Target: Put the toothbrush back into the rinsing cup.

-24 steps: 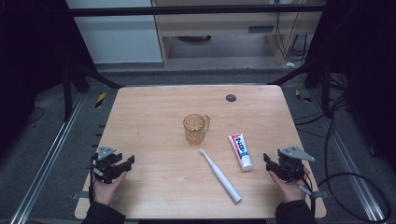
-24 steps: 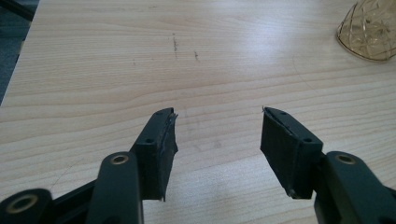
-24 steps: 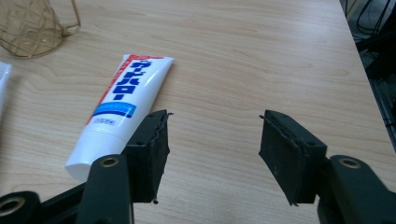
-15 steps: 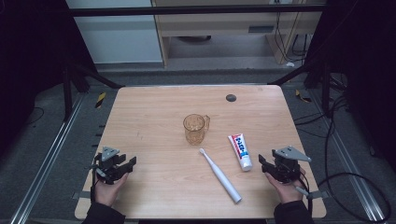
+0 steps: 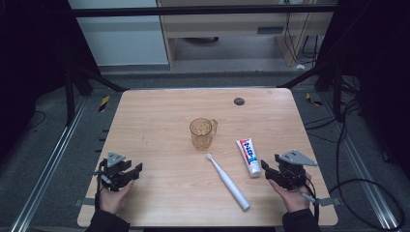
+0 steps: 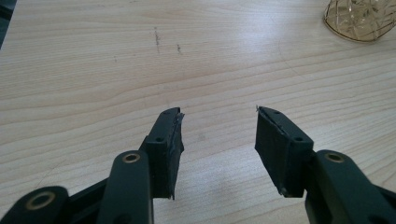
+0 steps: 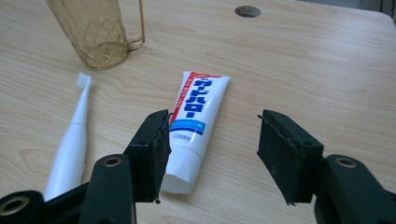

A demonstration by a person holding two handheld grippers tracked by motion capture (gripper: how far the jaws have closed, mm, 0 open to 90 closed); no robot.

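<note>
Both claws sit low over the near edge of the wooden desk (image 5: 159, 111), one at each corner. The left claw (image 5: 126, 172) has its jaws spread wide with nothing between them, just bare wood grain beneath; the amber glass mug (image 5: 202, 133) stands well ahead and off to its right. Over on the other side, the right claw (image 5: 271, 170) is gaping just as wide, also empty. The toothpaste tube (image 7: 190, 122) lies flat right in front of it, cap end nearest, its lower part just beside the left jaw and partly tucked behind it. The white electric toothbrush (image 7: 70, 144) lies further left of that claw, bristles pointing away toward the mug. A dark round hole (image 5: 239, 101) marks the far side of the desk.
</note>
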